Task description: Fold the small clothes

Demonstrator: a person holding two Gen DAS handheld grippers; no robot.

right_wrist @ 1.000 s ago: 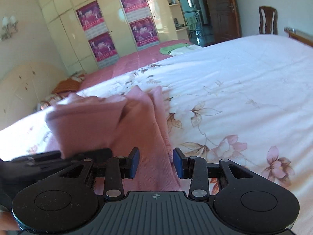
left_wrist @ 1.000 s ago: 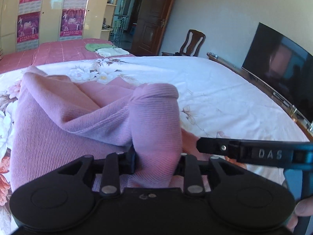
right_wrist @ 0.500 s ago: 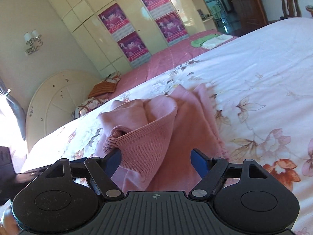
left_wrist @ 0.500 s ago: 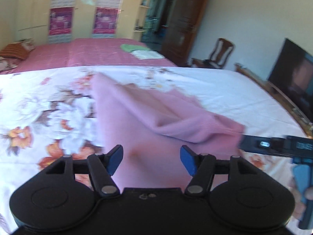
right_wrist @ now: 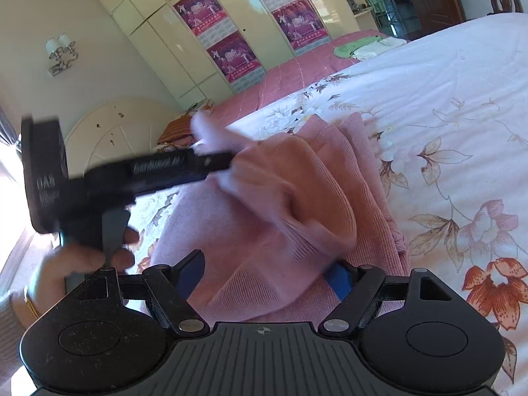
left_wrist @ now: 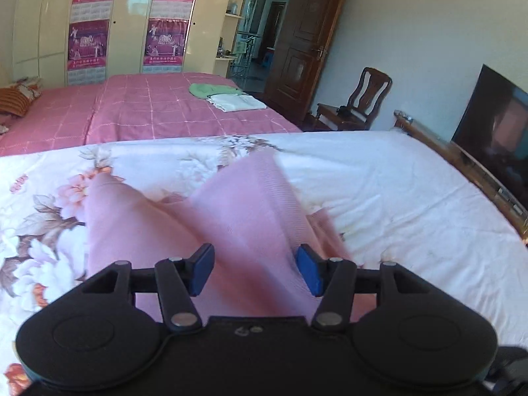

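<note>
Nearest in the left wrist view, the left gripper (left_wrist: 254, 269) hangs just over the pink knit garment (left_wrist: 237, 217). Its blue pads (left_wrist: 201, 269) stand about half apart and are closing; ribbed cloth lies in the gap between them, but neither pad presses on it, so it grips nothing.

In the right wrist view, the right gripper (right_wrist: 264, 275) has its pads (right_wrist: 340, 279) spread wide. A loose fold of the garment (right_wrist: 280, 198) bulges up between them and drapes over the right-hand pad; the left-hand pad stands clear of the cloth, so nothing is pinched. Just left of it, a hand (right_wrist: 76, 264) with a bangle at the wrist holds the left gripper's handle, and that gripper's tip reaches across to the top of the bunched fold, where motion blur hides whether it touches.

The garment lies rumpled and partly folded on the white floral bedspread (left_wrist: 379, 198), with two flaps pointing away from the cameras.

Beyond it is a second bed under a pink checked cover (left_wrist: 148, 112), carrying a folded white cloth (left_wrist: 236, 102) and a green cloth (left_wrist: 211, 89) touching each other. Farther still are cream wardrobe doors with posters (left_wrist: 87, 43), a wooden chair (left_wrist: 359, 102) and a dark television (left_wrist: 495, 125).
</note>
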